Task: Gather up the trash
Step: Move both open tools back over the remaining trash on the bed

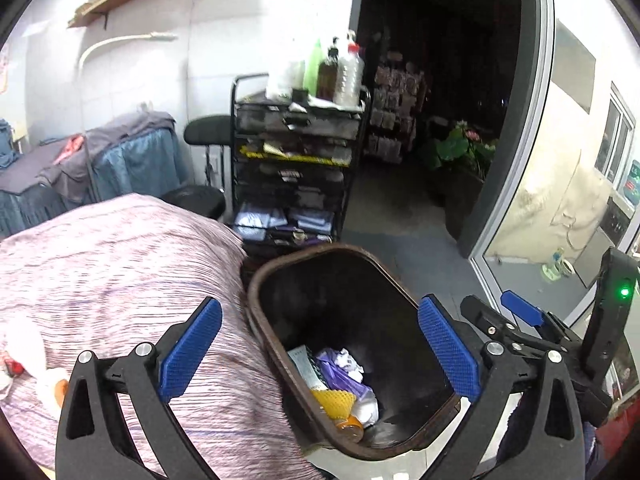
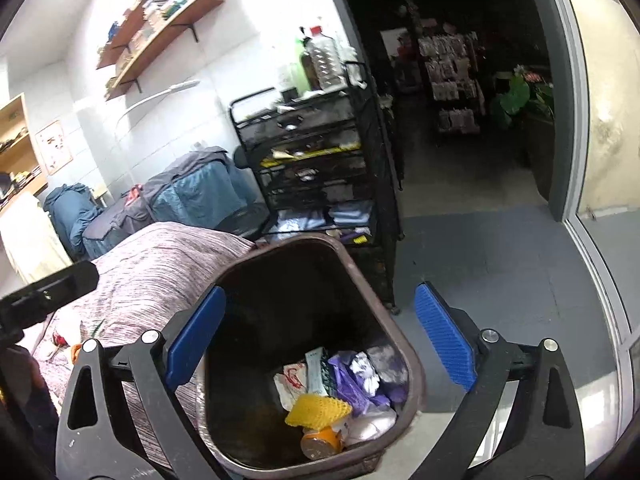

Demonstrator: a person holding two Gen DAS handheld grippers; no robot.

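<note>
A dark brown trash bin (image 1: 276, 272) (image 2: 408, 364) stands on the floor beside a bed. Inside lie a yellow foam net (image 1: 334, 400) (image 2: 318, 410), purple wrappers (image 1: 344, 376) (image 2: 356, 380), white paper and an orange-lidded jar (image 2: 320, 442). My left gripper (image 1: 320, 356) is open and empty, held over the bin's mouth. My right gripper (image 2: 320, 340) is open and empty, also over the bin; it shows at the right of the left wrist view (image 1: 520, 316). Small items, one red and one orange (image 1: 60, 388), lie on the bed at the left.
The bed has a pink striped cover (image 1: 120, 280) (image 2: 160, 272). A black mesh drawer cart (image 1: 296, 160) (image 2: 320, 168) topped with bottles stands behind the bin. A dark doorway (image 1: 440, 100) opens beyond; a glass door (image 1: 560, 160) is at the right.
</note>
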